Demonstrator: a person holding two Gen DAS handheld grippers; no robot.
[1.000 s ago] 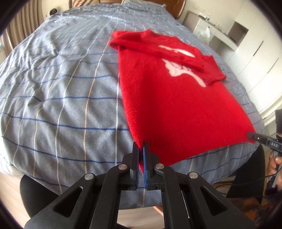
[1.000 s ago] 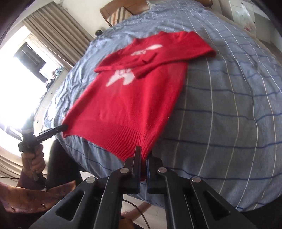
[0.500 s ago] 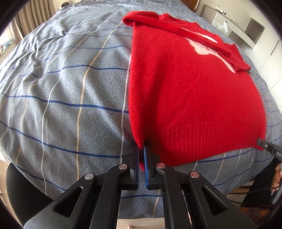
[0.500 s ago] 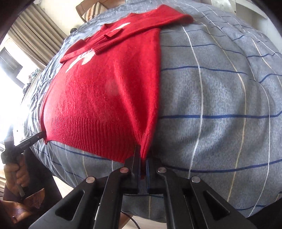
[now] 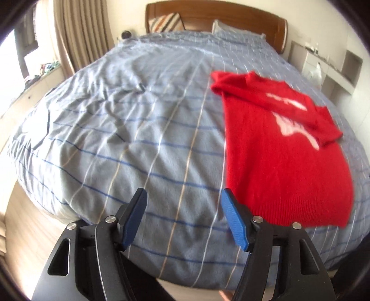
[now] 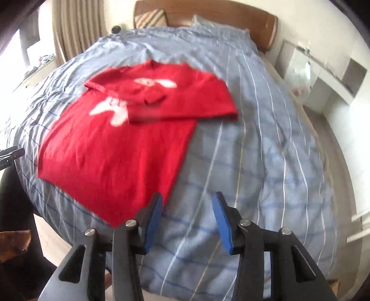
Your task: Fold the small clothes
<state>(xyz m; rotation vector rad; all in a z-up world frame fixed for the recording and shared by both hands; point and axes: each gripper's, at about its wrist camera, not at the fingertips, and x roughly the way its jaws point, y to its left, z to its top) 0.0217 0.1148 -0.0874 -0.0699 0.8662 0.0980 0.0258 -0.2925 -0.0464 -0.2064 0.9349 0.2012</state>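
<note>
A red sweater (image 5: pixel 284 162) with a white print lies flat on the blue striped bed, its sleeves folded across the chest. In the right wrist view the sweater (image 6: pixel 120 148) lies to the left of centre. My left gripper (image 5: pixel 183 196) is open and empty, raised just left of the sweater's near hem corner. My right gripper (image 6: pixel 187 196) is open and empty, raised just right of the other hem corner. Neither touches the cloth.
The bed cover (image 5: pixel 138 139) stretches wide to the left of the sweater. A wooden headboard (image 5: pixel 215 14) with pillows stands at the far end. White shelves (image 6: pixel 328 74) stand on the right, curtains (image 5: pixel 76 34) on the left. The near bed edge drops to the floor.
Both grippers were shut on the sweater's hem corners. They have let go, opened and pulled back and up. The sweater now lies flat on the bed.
</note>
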